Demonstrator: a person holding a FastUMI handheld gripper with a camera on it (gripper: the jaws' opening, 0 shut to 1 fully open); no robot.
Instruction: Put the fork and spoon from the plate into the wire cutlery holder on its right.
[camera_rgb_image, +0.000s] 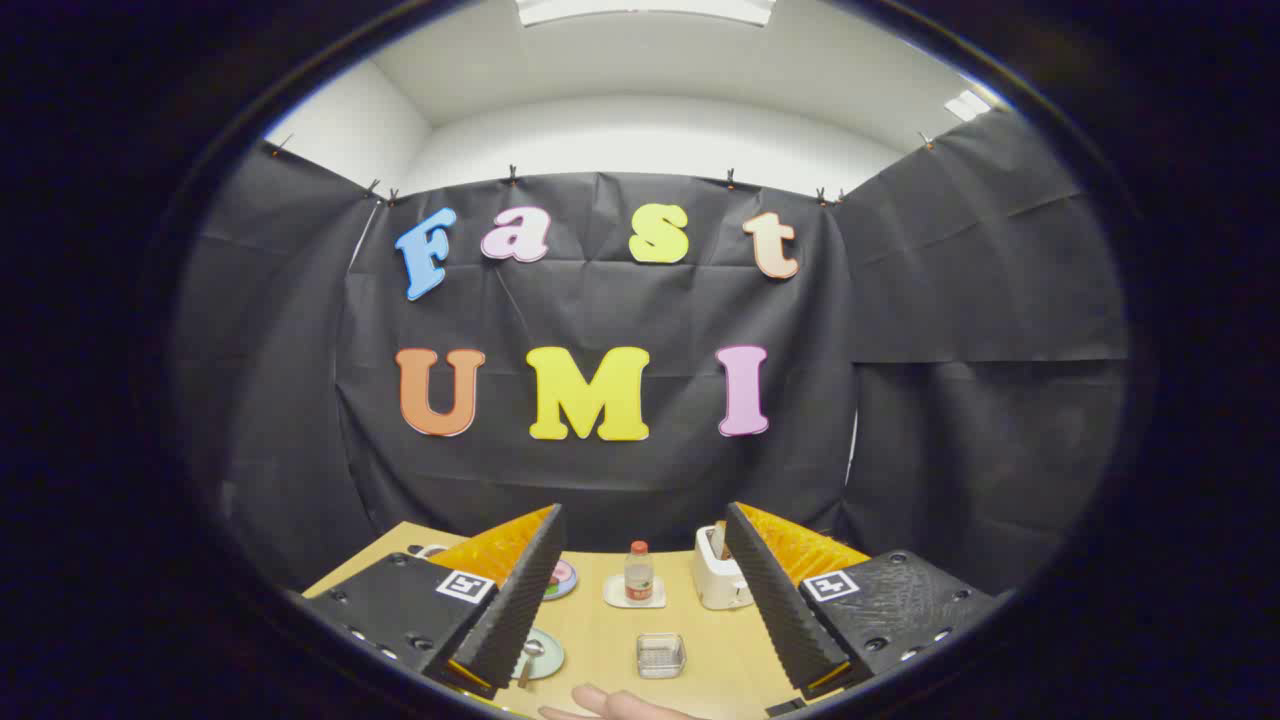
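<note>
The claw (645, 590) hangs released above the wooden bench (600, 630), its fingers spread wide with nothing between them. Down in the gap sits the wire cutlery holder (660, 655). To its left, the plate (540, 655) is half hidden behind the left finger; a spoon (528, 658) lies on it, and the fork cannot be made out. Farther off stand a bottle (639, 572) on a small tray, a white toaster (718, 582) and a second plate (560, 578). A hand (610, 705) is cut off at the near edge.

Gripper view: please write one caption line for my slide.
Open gripper held above table; plate and wire holder lie between its fingers.
</note>
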